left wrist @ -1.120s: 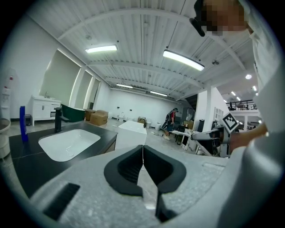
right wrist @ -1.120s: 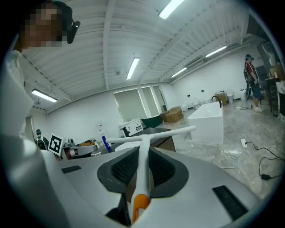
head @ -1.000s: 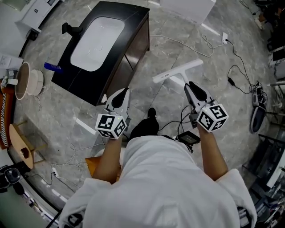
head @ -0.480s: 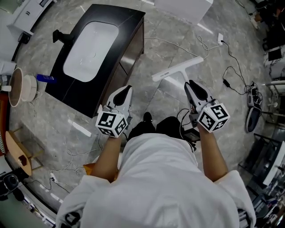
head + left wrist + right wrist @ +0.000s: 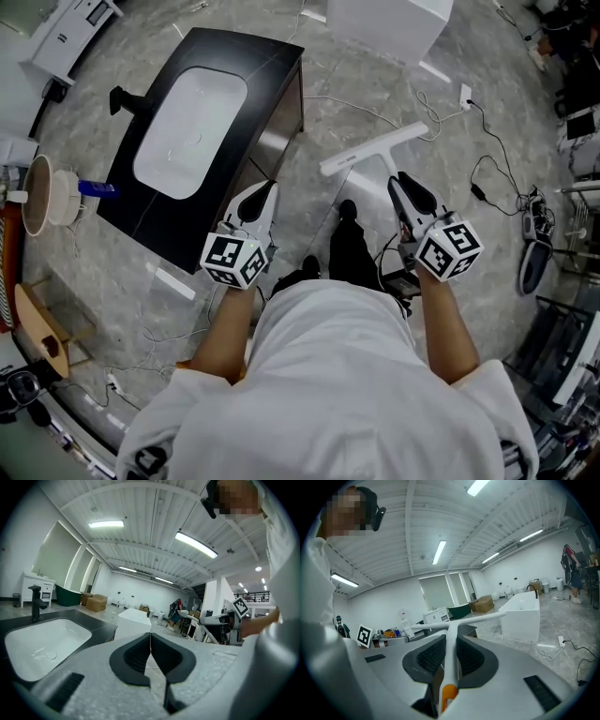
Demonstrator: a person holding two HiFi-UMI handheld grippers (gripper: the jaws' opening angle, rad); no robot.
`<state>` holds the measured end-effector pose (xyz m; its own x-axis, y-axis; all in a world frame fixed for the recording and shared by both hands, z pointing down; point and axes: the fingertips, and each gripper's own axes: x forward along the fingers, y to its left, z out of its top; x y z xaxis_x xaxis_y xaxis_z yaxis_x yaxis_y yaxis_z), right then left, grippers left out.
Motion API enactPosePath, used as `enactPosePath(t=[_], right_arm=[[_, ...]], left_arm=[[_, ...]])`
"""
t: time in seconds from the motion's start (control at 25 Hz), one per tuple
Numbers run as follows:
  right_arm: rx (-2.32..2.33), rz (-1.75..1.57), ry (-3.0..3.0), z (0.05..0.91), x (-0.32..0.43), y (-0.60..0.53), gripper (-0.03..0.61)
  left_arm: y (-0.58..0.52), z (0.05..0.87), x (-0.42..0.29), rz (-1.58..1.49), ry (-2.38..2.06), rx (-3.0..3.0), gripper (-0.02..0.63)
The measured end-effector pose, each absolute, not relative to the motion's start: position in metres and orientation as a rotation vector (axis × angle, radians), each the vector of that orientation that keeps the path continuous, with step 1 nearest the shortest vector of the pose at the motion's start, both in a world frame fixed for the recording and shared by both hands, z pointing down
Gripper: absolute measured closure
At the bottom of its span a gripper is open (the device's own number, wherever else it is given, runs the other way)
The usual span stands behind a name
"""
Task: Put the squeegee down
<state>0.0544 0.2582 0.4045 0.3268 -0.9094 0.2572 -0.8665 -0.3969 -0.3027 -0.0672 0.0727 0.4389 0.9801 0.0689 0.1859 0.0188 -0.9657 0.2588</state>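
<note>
A white squeegee (image 5: pixel 375 150) with a long cross blade sticks forward from my right gripper (image 5: pixel 401 185), held above the floor. In the right gripper view the jaws are shut on the squeegee's handle (image 5: pixel 451 653), which has an orange band near its end; the blade (image 5: pixel 459 621) runs crosswise ahead. My left gripper (image 5: pixel 262 194) hovers by the near right corner of the black vanity (image 5: pixel 272 56), jaws shut with nothing between them (image 5: pixel 150 648). The white basin (image 5: pixel 187 117) is set in the vanity top (image 5: pixel 93 626).
A black faucet (image 5: pixel 127 97) stands at the vanity's left side. Cables (image 5: pixel 487 159) and a power strip (image 5: pixel 466 94) trail over the marble floor on the right. A white box (image 5: pixel 389 23) stands ahead. Bowls (image 5: pixel 47 192) and clutter lie left. The person's shoes (image 5: pixel 347 211) are below.
The person has stepped forward, one foot swinging ahead between the grippers. The vanity sits slightly nearer the frame's upper left. Both grippers keep their pose; the squeegee stays held.
</note>
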Motion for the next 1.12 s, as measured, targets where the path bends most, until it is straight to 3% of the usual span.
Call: enactPosePath(t=[1.12], right_arm=[[-2.232, -0.530, 1.863, 0.384, 0.323, 0.197, 0.502]], left_arm=[[0.033, 0.399, 0.161, 0.246, -0.244, 2.899, 0.597]])
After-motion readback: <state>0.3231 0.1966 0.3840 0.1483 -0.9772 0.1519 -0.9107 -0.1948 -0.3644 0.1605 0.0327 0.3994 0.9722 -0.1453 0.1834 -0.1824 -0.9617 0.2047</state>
